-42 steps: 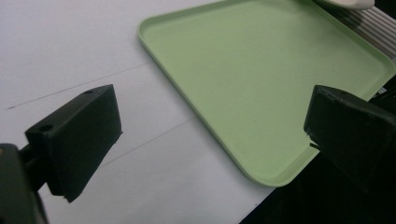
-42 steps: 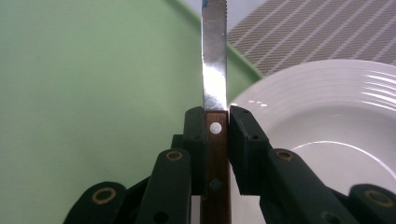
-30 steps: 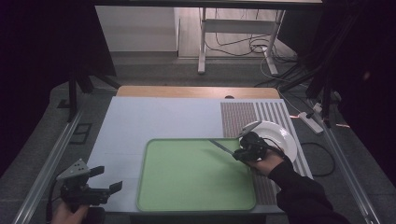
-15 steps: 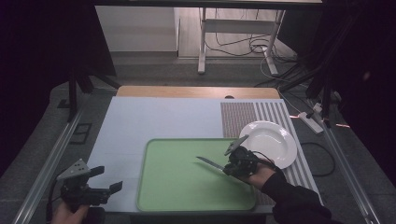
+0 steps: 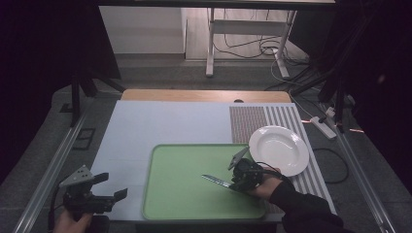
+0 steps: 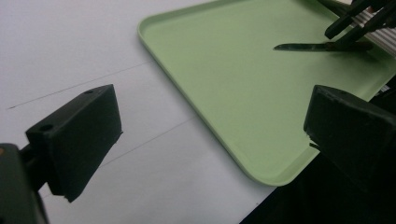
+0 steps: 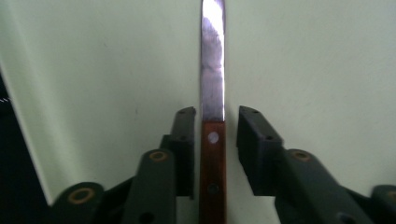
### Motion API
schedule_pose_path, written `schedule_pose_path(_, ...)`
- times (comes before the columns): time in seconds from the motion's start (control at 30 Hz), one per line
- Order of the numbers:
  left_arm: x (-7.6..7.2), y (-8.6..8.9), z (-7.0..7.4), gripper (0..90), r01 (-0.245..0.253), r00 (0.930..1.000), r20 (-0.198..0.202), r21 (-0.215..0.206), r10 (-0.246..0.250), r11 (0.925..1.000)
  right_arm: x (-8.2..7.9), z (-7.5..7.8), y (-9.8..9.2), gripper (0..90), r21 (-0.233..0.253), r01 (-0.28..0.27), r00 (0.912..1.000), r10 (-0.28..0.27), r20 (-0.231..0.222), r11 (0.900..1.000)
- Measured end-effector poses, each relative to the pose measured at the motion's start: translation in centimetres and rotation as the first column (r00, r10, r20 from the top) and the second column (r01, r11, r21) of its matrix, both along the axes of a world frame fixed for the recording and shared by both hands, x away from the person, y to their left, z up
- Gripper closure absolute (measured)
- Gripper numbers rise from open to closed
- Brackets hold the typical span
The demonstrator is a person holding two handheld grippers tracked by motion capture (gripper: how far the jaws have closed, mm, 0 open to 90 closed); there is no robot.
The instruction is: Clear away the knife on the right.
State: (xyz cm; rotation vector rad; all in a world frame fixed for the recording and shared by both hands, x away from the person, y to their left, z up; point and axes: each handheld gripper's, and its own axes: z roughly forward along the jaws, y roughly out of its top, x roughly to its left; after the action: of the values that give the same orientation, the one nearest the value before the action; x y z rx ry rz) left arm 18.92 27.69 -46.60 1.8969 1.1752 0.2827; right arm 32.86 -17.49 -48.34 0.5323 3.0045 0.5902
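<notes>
Green tray (image 5: pixel 184 194), knife (image 7: pixel 213 140) between right tool (image 7: pixel 215 121) (slightly parted, grip unclear), handle end cut off; left tool (image 6: pixel 210 126) wide.

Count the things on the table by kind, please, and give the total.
Tray: 1, green
Plate: 1, white
Knife: 1, wooden handle, between the jaws of the right claw
Total: 3

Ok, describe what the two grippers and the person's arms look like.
Both are black. The left gripper carries a grey three-cornered plate on top and has blocky black pads. The right gripper also bears a grey plate; its arms show brass-coloured pivot rings. A dark sleeve covers the right forearm.
</notes>
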Motion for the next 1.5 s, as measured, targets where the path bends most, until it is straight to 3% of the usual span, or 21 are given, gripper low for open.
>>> schedule_pose_path(0.03,0.0,0.0,0.0,4.0,0.000,1.0000,0.000,0.000,0.000,1.0000,-0.2,0.6,0.1,84.4,0.028,-0.015,0.9998,0.014,0.010,0.999)
schedule_pose_path(0.13,0.0,0.0,0.0,4.0,0.000,1.0000,0.000,0.000,0.000,1.0000,-0.4,0.9,0.6,89.9,0.055,-0.040,0.9992,0.040,0.008,0.998)
schedule_pose_path(0.3,0.0,0.0,0.0,4.0,0.000,1.0000,0.001,0.001,0.000,1.0000,-0.7,0.2,2.2,89.9,0.016,-0.091,0.9958,0.091,0.001,0.996)
schedule_pose_path(0.43,0.0,0.0,0.0,4.0,0.001,1.0000,0.000,0.000,-0.001,1.0000,-0.4,-0.7,2.4,89.9,-0.014,-0.103,0.9947,0.103,-0.010,0.995)
schedule_pose_path(0.47,0.0,0.0,0.0,4.0,0.000,1.0000,0.001,-0.001,0.000,1.0000,-0.2,-1.0,2.3,89.9,-0.029,-0.098,0.9952,0.097,-0.012,0.995)
schedule_pose_path(0.6,0.0,0.0,0.0,4.0,0.002,1.0000,0.003,0.002,-0.002,1.0000,0.6,-1.4,1.6,89.9,-0.013,-0.064,0.9970,0.063,-0.044,0.998)
schedule_pose_path(0.8,0.0,0.0,0.0,4.1,0.003,1.0000,0.003,0.002,-0.003,1.0000,2.3,-1.3,-0.3,89.9,0.001,0.028,0.9990,-0.028,-0.035,1.000)
schedule_pose_path(0.97,0.0,0.0,0.0,4.1,0.003,1.0000,0.003,0.003,-0.003,1.0000,3.3,-1.3,-1.2,89.9,0.004,0.073,0.9969,-0.073,-0.029,0.997)
schedule_pose_path(1.5,0.0,0.0,0.0,4.1,0.004,1.0000,0.004,0.005,-0.004,1.0000,3.5,-1.0,-3.9,89.9,-0.016,0.145,0.9886,-0.145,-0.038,0.989)
